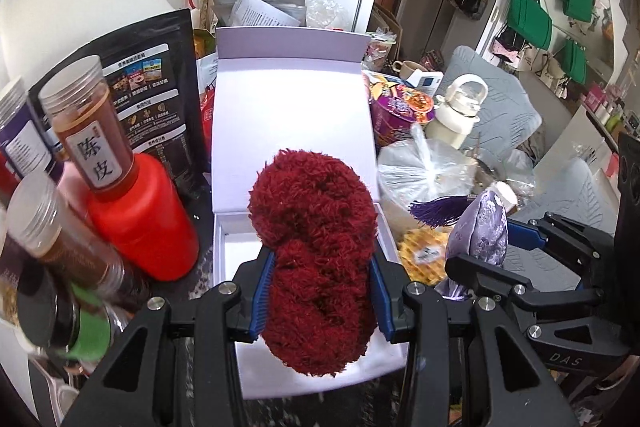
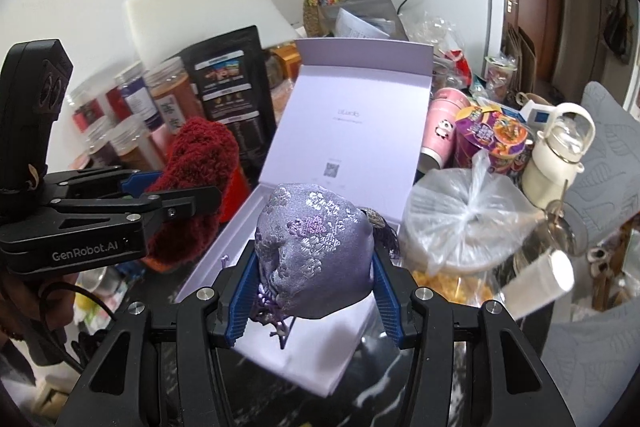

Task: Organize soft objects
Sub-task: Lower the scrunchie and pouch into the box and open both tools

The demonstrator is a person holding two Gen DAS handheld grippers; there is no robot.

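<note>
While the left wrist view looked down along its fingers, the left gripper was clamped narrowly on a fluffy dark red yarn bundle, its blue pads pressing both sides. The bundle hung above the open white rectangular gift box, whose tray showed bare white floor and whose hinged lid stood upright at the far side. Nothing soft appeared to lie in the tray yet, so the task looked only begun, with both items still to be set down. At the left edge, just beside the box, stood a red plastic bottle and clear screw-top jars. On the right sat a tied clear plastic bag. The right gripper hovered there with a lilac brocade pouch.

From the right wrist view, the right gripper was closed narrowly on that lilac brocade pouch, its cords dangling below. The pouch hung over the box's near end, with the tray open behind it and the lid upright beyond. The left gripper held the red bundle to the left, beside the tray's long wall. Open room seemed to lie mainly straight down into the tray; the plastic bag crowded the right wall, and a black foil pouch and the jars the left. The two grippers were near each other, so lowering both together might be tight.
</note>
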